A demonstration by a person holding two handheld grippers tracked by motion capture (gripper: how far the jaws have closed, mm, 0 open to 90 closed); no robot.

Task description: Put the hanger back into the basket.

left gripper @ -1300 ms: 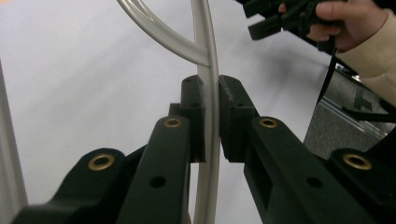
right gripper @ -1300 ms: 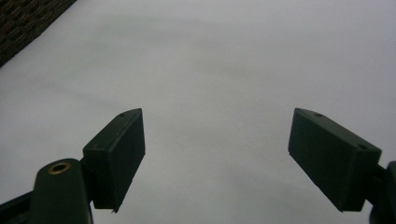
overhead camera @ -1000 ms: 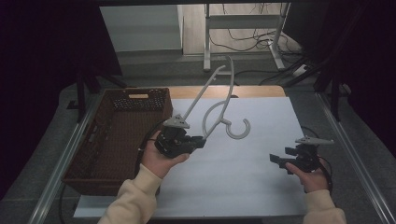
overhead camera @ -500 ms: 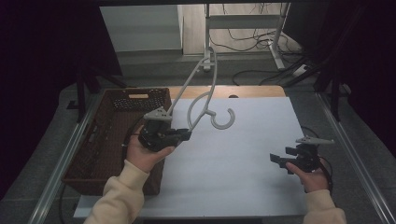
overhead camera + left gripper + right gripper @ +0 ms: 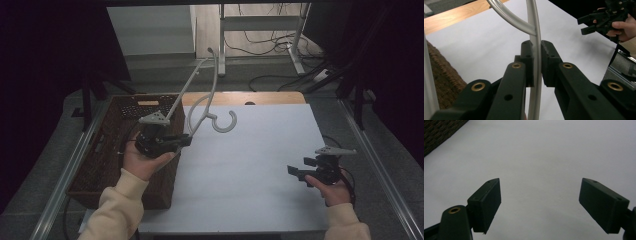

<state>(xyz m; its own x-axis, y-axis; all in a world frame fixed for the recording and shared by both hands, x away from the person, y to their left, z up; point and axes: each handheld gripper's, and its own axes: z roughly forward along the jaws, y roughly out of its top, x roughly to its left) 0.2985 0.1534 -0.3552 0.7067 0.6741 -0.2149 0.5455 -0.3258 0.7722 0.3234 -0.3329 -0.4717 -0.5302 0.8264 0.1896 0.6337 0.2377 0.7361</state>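
1. Wicker basket [image 5: 107, 165]: dark brown, sits at the table's left edge, running from near the back-left corner toward the front. Its right wall lies just beside the left edge of the white sheet [image 5: 250, 170]. In the left gripper view its weave shows at bottom left [image 5: 445, 82].
2. Left gripper [image 5: 184, 140]: held in the person's left hand [image 5: 145, 160], above the basket's right wall, jaws pointing right toward the sheet. Grey plate on top. Cream sleeve comes in from the front edge.
3. State, left: clenched on the hanger [image 5: 202, 107]. Left gripper view shows both pads pressed on the pale rod [image 5: 535, 62], w/ the rod running upright between them.
4. Hanger: pale grey plastic, lifted off the table, tilted. Arms rise up and back past the table's back edge; hook [image 5: 225, 122] hangs over the sheet's back-left part, near the wooden strip [image 5: 270, 98] along the back edge. In the left gripper view a second curved arm [image 5: 509, 16] joins the gripped rod just above the jaws.
5. White sheet: covers most of the table from the centre to the right edge.
6. Right gripper [image 5: 295, 174]: in the right hand [image 5: 335, 190] near the front-right corner, well apart from hanger, jaws pointing left over the sheet. Also seen far off in the left gripper view [image 5: 589, 23].
7. State, right: released. Right gripper view has the two pads [image 5: 486, 202] wide apart w/ bare sheet [image 5: 536, 170] between them.
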